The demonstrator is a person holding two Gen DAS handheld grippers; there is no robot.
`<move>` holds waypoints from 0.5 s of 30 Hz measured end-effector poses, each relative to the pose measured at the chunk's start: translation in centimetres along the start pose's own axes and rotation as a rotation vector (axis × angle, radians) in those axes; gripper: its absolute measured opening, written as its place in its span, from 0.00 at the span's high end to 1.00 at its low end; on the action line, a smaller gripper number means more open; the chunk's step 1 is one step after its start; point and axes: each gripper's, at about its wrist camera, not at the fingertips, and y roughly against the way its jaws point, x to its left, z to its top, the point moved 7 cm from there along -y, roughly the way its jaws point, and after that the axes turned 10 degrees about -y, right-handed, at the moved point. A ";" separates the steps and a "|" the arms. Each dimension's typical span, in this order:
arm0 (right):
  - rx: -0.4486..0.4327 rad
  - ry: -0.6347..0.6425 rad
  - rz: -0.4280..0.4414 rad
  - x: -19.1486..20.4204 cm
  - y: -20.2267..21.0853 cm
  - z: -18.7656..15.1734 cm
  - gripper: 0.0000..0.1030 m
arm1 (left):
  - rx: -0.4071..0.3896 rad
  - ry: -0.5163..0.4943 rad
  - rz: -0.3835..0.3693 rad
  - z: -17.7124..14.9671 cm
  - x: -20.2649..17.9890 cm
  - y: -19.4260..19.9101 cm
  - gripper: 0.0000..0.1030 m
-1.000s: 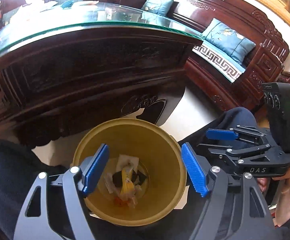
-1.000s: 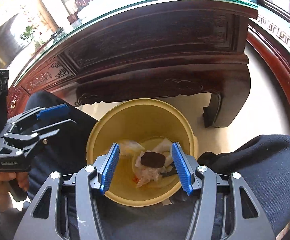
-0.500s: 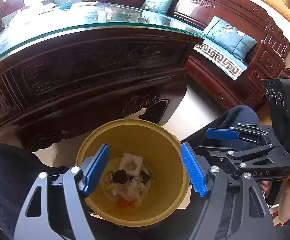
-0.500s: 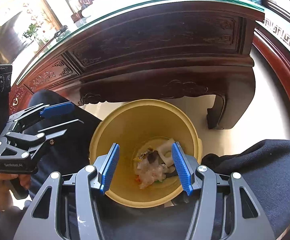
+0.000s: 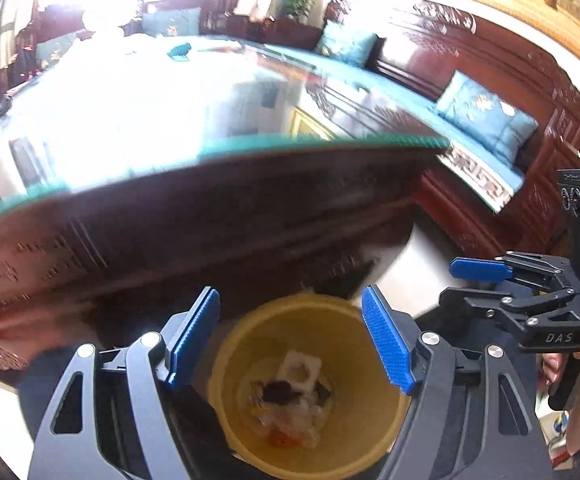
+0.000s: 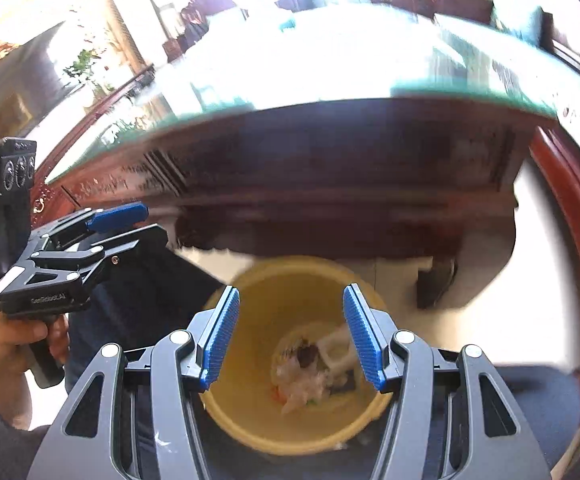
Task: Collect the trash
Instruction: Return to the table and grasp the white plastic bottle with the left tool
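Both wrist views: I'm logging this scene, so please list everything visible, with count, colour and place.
trash bin: one, yellow, on the floor below both tools.
trash: small pile, white, dark and orange scraps, at the bin's bottom.
foam piece: one, white, on top of the pile.
table: one, dark carved wood with a glass top, behind the bin.
cushions: several, blue, on the wooden bench.
bench: one, red-brown wood, right of the table.
left tool: one, black with blue pads, open, empty.
right tool: one, black with blue pads, open, empty.
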 end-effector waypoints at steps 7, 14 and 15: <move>-0.061 0.073 -0.009 2.7 -1.1 7.1 0.35 | -0.102 0.008 0.136 6.3 5.6 2.2 0.10; -0.115 0.122 0.016 4.9 -2.6 13.4 0.16 | -0.169 0.031 0.243 12.6 11.8 3.1 0.05; -0.127 0.128 0.017 5.2 -2.9 14.6 0.14 | -0.177 0.036 0.248 13.3 12.7 3.2 0.04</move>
